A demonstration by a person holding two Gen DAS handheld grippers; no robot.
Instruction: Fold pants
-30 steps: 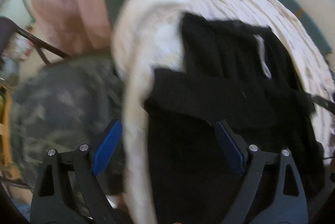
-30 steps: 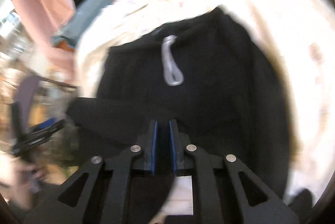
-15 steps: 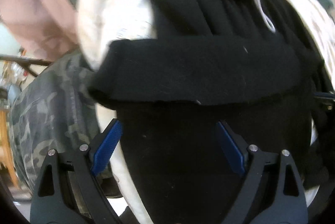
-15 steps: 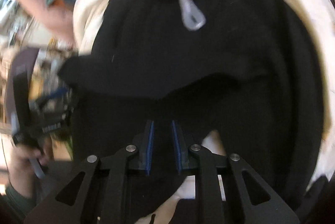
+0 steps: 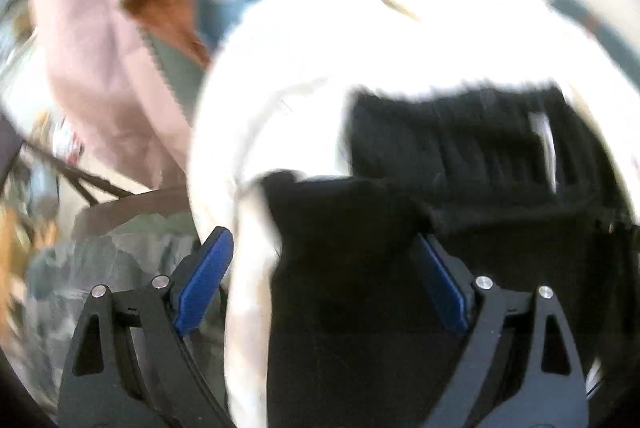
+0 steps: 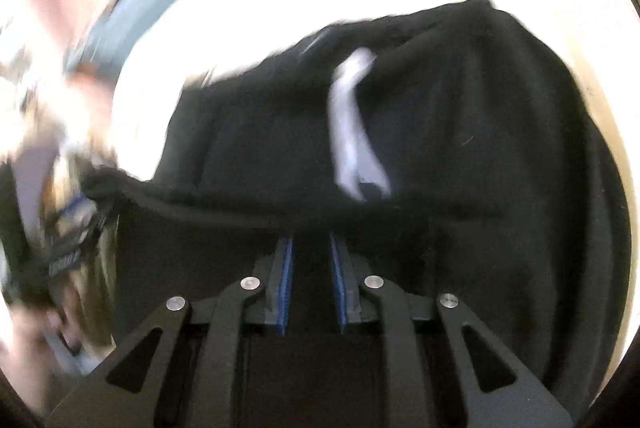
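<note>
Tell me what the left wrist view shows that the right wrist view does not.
Only the left wrist view: the left gripper, open above the cloth, and camouflage fabric. Only the right wrist view: the right gripper, its narrow gap over dark cloth. Both: the black pants with a white drawstring, on a cream bedcover.

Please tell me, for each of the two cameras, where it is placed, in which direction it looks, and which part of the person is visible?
Left wrist: on the left gripper, looking down along wide-open jaws at the black pants on a white cover; no hand shows.
Right wrist: on the right gripper, jaws narrow with dark cloth between, looking down at the pants; a blurred hand at lower left.
Shared: pants, drawstring, cover.
</note>
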